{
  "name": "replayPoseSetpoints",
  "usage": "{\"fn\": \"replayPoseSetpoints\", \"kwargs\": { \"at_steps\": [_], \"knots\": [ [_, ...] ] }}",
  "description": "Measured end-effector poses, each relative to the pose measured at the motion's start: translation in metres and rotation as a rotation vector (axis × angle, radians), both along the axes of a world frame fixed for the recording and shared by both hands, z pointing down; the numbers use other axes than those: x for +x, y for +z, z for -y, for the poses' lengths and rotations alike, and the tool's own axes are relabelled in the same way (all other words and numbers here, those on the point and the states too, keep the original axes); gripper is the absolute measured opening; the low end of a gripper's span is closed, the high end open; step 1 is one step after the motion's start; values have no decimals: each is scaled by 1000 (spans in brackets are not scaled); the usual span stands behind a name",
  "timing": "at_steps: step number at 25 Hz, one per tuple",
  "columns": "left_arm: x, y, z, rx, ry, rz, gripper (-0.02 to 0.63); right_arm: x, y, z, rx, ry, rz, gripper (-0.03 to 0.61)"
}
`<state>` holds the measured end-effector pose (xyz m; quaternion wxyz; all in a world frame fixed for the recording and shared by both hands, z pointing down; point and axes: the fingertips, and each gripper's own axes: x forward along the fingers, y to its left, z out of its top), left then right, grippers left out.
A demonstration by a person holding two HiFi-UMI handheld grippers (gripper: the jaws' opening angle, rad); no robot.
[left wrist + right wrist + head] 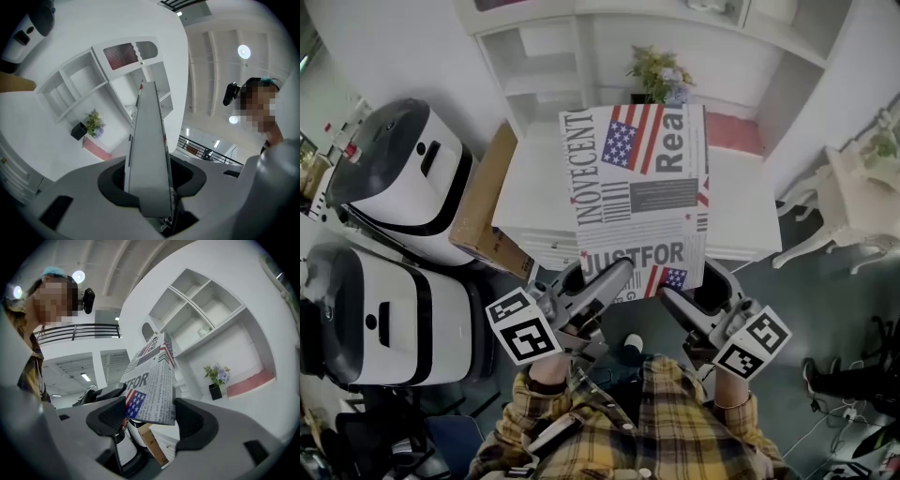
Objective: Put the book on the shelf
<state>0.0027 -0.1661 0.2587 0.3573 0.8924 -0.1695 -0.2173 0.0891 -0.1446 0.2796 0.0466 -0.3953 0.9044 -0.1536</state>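
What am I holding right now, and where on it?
The book: the left gripper clamps its near edge; its lower right corner sits between the jaws of the right gripper, grip unclear.

We look along the left gripper (149,180) and see its two jaws clamped on the book (147,140), one dark pad against each face. The book stands edge-on and upright, its pale edge rising up the middle of the view. Behind it, tilted, stands the white shelf (77,86) with open compartments. A potted plant (93,123) sits on its lower surface, a pink slab (96,147) just beside it. At upper right a round ceiling lamp (243,50) glows, and a dark railing (206,152) runs below. A person (274,138) shows at the right edge.
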Motion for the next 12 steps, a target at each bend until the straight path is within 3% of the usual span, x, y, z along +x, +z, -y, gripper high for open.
{"fn": "replayPoseSetpoints", "kwargs": {
  "at_steps": [12],
  "knots": [
    [0,-3,-1,-26,-8,17,169,0,-3,-2,-12,-3,19,318]
  ]
}}
